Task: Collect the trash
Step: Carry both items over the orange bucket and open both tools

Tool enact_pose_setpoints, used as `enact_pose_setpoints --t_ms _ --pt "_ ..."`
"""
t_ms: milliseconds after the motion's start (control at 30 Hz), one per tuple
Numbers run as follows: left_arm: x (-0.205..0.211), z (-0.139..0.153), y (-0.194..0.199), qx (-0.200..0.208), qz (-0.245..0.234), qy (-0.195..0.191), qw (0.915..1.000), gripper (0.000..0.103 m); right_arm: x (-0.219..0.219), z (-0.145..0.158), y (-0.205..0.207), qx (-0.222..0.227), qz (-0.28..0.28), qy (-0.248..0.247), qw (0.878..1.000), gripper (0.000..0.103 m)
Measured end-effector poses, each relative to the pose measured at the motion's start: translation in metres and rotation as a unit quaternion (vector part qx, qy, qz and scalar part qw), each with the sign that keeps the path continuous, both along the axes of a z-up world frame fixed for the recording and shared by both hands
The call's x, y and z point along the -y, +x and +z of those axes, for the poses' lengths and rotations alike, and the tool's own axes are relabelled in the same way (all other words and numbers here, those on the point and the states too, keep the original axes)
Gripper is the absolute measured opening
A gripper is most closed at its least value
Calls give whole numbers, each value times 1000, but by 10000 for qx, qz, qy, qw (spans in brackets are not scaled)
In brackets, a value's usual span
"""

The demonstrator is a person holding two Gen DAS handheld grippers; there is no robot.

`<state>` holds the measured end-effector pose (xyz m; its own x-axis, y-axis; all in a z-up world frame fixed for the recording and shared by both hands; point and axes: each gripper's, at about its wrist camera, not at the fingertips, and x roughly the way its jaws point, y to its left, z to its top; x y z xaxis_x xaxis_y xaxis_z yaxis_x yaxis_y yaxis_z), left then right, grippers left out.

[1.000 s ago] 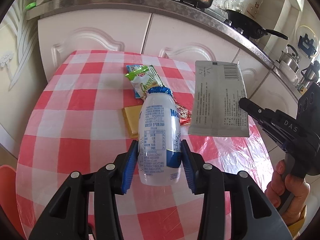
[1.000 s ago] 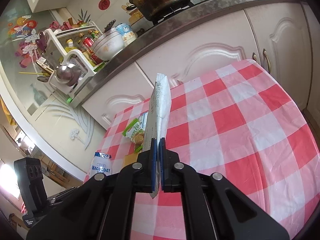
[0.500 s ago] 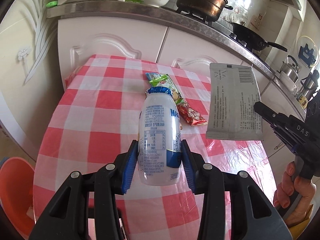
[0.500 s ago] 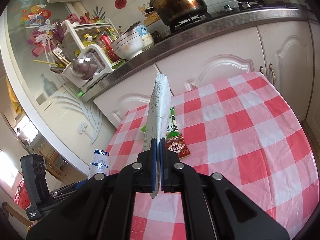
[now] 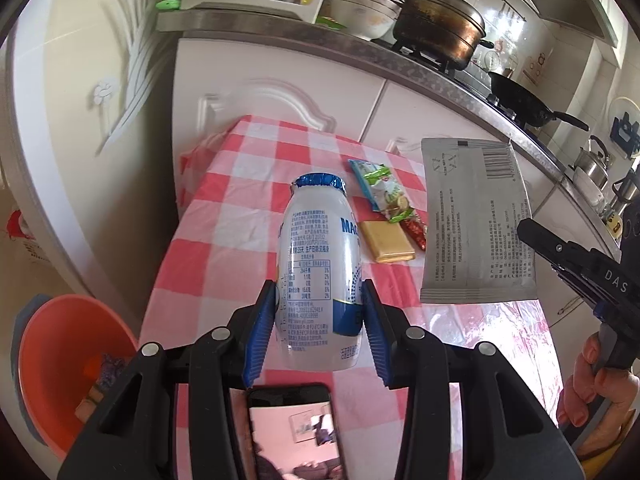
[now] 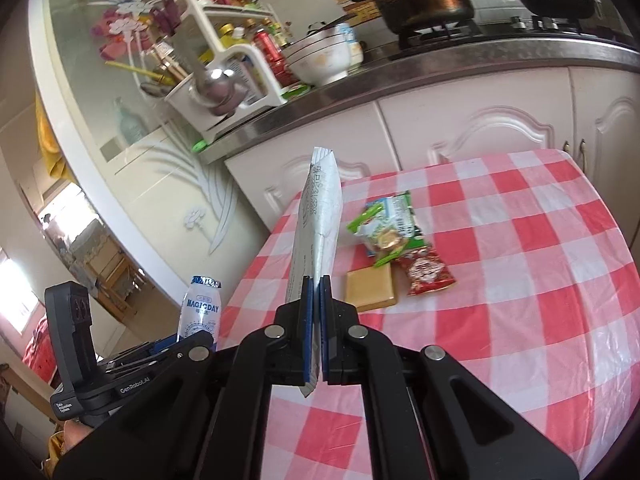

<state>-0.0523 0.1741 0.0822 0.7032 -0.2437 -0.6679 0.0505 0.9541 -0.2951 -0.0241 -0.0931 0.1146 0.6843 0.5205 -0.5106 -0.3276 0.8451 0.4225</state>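
My left gripper (image 5: 318, 312) is shut on a white plastic bottle (image 5: 318, 268) with a blue foil cap, held above the table's near left corner. In the right wrist view the same bottle (image 6: 200, 312) shows at lower left. My right gripper (image 6: 316, 320) is shut on a flat grey pouch (image 6: 318, 224), seen edge-on; the left wrist view shows the pouch (image 5: 474, 220) flat, hanging over the table's right side. On the red-checked tablecloth (image 6: 500, 320) lie a green snack wrapper (image 6: 384, 228), a red wrapper (image 6: 426, 270) and a yellow square packet (image 6: 370, 288).
An orange bin (image 5: 68, 368) with some scraps stands on the floor left of the table. White cabinets (image 5: 280, 104) and a counter with a pot (image 5: 438, 28), a wok and a dish rack lie behind. A phone (image 5: 294, 432) is mounted under my left gripper.
Both grippers have pulled back and to the left with their loads. The orange bin has come into the left wrist view, and the yellow packet is uncovered.
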Motion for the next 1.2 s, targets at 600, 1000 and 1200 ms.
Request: enact_pose_setpoints --t_ms 600,1000,1200 --pt "-101 -10 -45 -61 1014 151 9947 44 -145 23 -21 326 1316 -670 9885 4" --pt "-167 -42 -78 -381 1807 127 9827 44 -237 7 -35 253 2218 -1055 9690 4" --pt "-190 -57 -87 -524 2056 102 9772 44 -268 -9 -41 102 2511 -1183 9606 4"
